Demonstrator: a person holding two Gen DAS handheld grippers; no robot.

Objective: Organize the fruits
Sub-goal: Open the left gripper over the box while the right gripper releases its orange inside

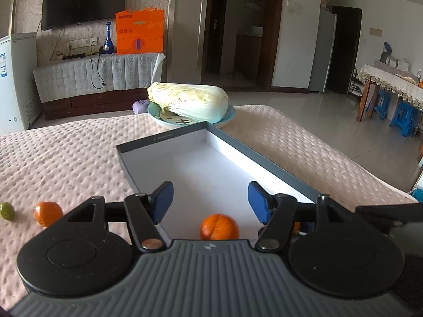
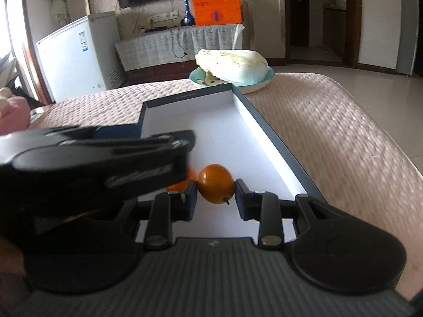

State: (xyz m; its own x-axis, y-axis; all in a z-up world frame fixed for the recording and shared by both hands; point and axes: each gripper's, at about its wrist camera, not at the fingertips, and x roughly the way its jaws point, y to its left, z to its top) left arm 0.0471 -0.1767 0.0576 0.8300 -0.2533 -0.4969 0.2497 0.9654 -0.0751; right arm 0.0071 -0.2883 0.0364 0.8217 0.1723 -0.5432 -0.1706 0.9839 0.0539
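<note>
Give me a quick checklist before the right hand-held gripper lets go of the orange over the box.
1. Right hand-held gripper grips the smooth orange on both sides: ok.
2. That orange is over the white floor of the box: ok.
3. Left hand-held gripper is open and empty: ok.
4. Wrinkled orange already lies in the box, close to the drop spot: not ok, may get bumped.
5. Height of the held orange above the floor: cannot tell.
6. Orange and green fruit are on the blanket, unsorted: not ok.

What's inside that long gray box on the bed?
The gray box holds one orange near its close end. The right tool carries a second orange over it. The tools cover the nearest corners; the rest of the white floor is bare.
</note>
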